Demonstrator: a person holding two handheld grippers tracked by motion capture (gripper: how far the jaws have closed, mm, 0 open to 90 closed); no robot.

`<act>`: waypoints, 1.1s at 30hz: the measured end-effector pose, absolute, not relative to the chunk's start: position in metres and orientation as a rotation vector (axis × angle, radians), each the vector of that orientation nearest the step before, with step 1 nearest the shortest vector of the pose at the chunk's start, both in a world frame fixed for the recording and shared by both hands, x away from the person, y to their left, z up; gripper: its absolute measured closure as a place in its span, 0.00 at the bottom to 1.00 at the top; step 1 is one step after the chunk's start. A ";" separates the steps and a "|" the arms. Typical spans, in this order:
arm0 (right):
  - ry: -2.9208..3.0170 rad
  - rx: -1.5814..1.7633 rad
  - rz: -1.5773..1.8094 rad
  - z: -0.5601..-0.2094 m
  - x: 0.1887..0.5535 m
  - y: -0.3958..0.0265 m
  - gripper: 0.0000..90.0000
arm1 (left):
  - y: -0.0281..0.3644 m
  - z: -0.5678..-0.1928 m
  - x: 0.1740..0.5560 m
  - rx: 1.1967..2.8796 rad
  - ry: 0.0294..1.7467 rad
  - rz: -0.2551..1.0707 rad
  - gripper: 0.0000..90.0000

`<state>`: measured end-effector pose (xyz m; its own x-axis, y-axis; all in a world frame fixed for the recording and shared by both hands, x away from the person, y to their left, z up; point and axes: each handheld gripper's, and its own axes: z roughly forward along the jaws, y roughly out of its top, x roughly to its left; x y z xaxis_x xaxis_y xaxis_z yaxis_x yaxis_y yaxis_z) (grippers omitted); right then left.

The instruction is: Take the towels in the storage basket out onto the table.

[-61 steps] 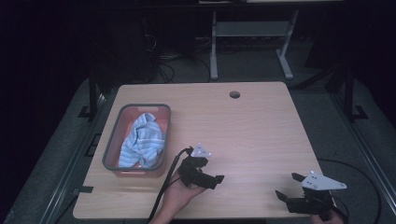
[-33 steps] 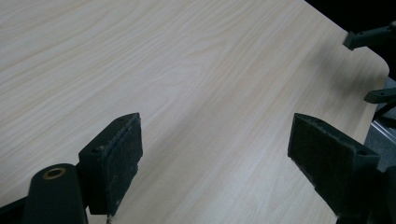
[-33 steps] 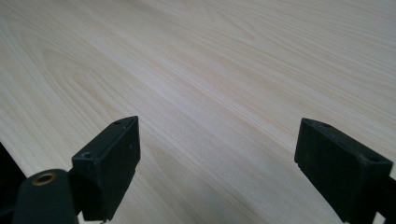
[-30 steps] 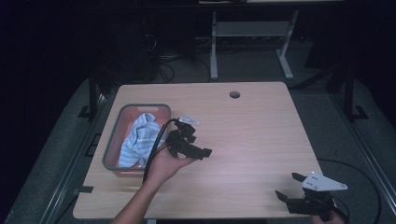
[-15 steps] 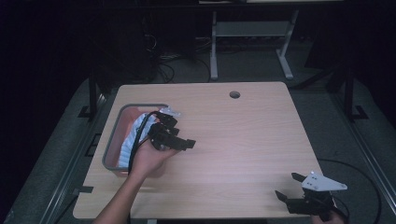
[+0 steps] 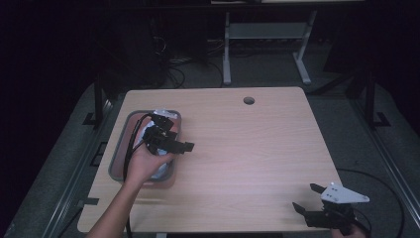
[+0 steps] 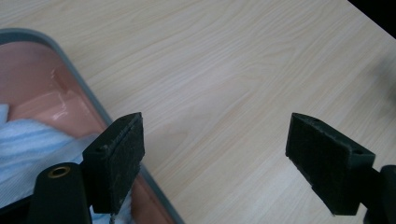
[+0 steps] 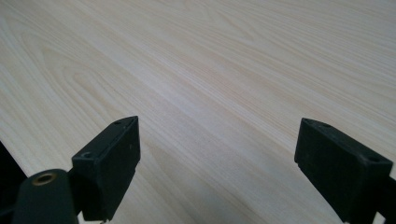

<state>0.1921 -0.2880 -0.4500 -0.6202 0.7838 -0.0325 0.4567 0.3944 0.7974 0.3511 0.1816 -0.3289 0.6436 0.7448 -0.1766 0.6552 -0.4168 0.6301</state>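
Two black jaws of the left gripper (image 7: 212, 163) stand wide apart with nothing between them, one hanging over the near right rim of the tray (image 7: 74, 84), the other out over bare table (image 7: 224, 60). In the high view this left gripper (image 6: 171, 144) hovers above the right side of the grey-rimmed tray (image 6: 118, 148), at the left of the table (image 6: 247, 148), with the hand (image 6: 143, 163) behind it. A light blue towel (image 7: 32, 144) lies crumpled inside the tray, on its reddish floor; the high view shows a little of the towel (image 6: 159, 170) near the tray's near right corner.

Judging from this, the step in hand is a reach for the towel. To do it well, the gripper should shift left so that both jaws clear the rim and straddle a raised fold, then drop until the pads sink into the cloth before closing. Closing where it hangs now would likely catch the tray edge.

Right gripper (image 6: 324, 208) sits well apart at the near right corner, jaws spread and empty over bare wood, as the right gripper view (image 8: 215, 172) confirms.
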 end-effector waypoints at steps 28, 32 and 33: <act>2.250 1.054 1.100 -0.449 0.190 -0.287 0.15 | 0.255 -0.351 0.365 2.104 1.365 0.228 0.21; 2.244 1.054 1.104 -0.449 0.190 -0.288 0.15 | 0.262 -0.359 0.366 2.111 1.408 0.230 0.21; 2.244 1.054 1.104 -0.449 0.190 -0.288 0.15 | 0.263 -0.360 0.366 2.111 1.421 0.234 0.21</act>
<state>0.1903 -0.2876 -0.4488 -0.6218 0.7821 -0.0416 0.4444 0.3960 0.8035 0.3657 0.2629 -0.3600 0.4180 0.8926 -0.1690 0.7916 -0.2666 0.5499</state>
